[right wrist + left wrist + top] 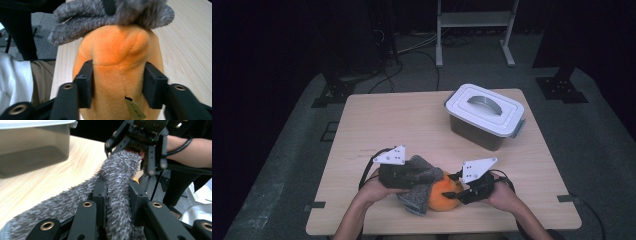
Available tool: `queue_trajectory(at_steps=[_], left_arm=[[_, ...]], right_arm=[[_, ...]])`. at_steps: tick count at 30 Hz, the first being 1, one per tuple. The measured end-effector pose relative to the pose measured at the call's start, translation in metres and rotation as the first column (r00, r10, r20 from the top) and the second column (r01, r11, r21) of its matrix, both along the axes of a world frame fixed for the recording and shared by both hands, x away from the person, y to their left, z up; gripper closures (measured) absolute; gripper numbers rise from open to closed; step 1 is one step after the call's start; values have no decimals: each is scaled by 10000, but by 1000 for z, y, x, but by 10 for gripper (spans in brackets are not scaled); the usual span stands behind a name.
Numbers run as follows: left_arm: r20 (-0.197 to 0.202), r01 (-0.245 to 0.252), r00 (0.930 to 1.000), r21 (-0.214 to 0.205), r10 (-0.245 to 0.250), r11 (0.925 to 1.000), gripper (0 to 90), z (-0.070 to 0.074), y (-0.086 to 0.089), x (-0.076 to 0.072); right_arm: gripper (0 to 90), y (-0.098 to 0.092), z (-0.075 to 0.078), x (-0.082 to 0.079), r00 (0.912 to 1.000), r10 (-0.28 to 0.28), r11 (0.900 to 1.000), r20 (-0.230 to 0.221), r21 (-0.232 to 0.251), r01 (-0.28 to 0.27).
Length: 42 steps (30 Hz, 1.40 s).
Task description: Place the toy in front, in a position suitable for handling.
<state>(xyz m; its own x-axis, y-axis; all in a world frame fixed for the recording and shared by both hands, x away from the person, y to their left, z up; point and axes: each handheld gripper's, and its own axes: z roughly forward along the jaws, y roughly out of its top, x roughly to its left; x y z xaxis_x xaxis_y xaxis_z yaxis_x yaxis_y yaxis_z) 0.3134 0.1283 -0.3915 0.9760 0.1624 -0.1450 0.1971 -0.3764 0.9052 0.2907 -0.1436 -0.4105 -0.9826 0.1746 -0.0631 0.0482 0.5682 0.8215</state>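
An orange plush toy lies near the table's front edge, with a grey fuzzy cloth draped over its left side. My left gripper comes from the left and is shut on the cloth. In the left gripper view a fold of the cloth is pinched between the jaws of my left gripper. My right gripper comes from the right. In the right gripper view its pads press both sides of the orange plush toy, and the cloth covers the toy's far end. A small tag hangs from the toy.
A grey storage box with a white handled lid stands at the back right of the wooden table. It also appears as a box in the left gripper view. The table's front edge is close behind both hands.
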Motion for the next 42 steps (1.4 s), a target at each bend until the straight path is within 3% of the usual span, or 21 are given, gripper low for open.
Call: queue_trajectory(at_steps=[2,5,8,12,17,19,22,25,27,29,31,35,37,40,42], left_arm=[[-107,-106,9999,-52,106,9999,713,-2,1,1],[-84,39,10000,26,-39,10000,713,-2,0,0],[-77,386,9992,118,-385,9992,713,0,-4,-3],[-285,806,9964,94,-803,9967,713,1,-6,-6],[114,758,9971,-49,-757,9971,712,12,-7,-9],[296,755,9967,-73,-752,9971,712,18,-6,-10],[366,647,9973,-278,-636,9975,712,24,-3,-10],[196,530,9984,-260,-525,9983,711,20,-1,-8],[-118,418,9991,-104,-419,9991,712,10,0,-3],[-448,377,9982,-271,-389,9989,712,3,2,0],[-588,283,9978,-262,-298,9993,713,0,2,2],[-479,180,9987,-101,-185,9998,712,3,0,1],[-533,40,9986,-121,-47,9999,712,4,-2,0],[-651,-36,9979,-114,28,9999,713,3,-6,1],[-684,-179,9975,-74,173,9998,712,2,-8,1]], right_arm=[[346,0,3,1,9982,-502,9987,-333,41,504],[292,2,9,-1,9877,-1043,9938,-1166,264,1080],[300,6,11,-4,9862,-1205,9925,-1137,86,1223],[359,2,6,-2,9885,-873,9961,-1231,49,886],[511,0,6,-6,9969,-328,9994,-717,94,336],[531,0,7,-5,9981,151,9992,-589,380,-128],[537,8,13,-2,9933,1097,9938,-354,232,-1089],[537,14,16,4,9877,1539,9878,-266,262,-1532],[535,17,13,8,9873,1587,9872,-37,-174,-1588],[533,15,10,11,9866,1625,9867,-125,-44,-1626],[520,11,7,12,9886,1506,9886,-33,-15,-1506],[472,0,5,13,9948,918,9957,-433,182,-911],[412,-5,6,13,9960,224,9997,-861,113,-215],[332,-6,11,5,9867,-925,9957,-1336,-231,902],[322,-6,15,-4,9830,-1371,9904,-1220,-338,1339]])
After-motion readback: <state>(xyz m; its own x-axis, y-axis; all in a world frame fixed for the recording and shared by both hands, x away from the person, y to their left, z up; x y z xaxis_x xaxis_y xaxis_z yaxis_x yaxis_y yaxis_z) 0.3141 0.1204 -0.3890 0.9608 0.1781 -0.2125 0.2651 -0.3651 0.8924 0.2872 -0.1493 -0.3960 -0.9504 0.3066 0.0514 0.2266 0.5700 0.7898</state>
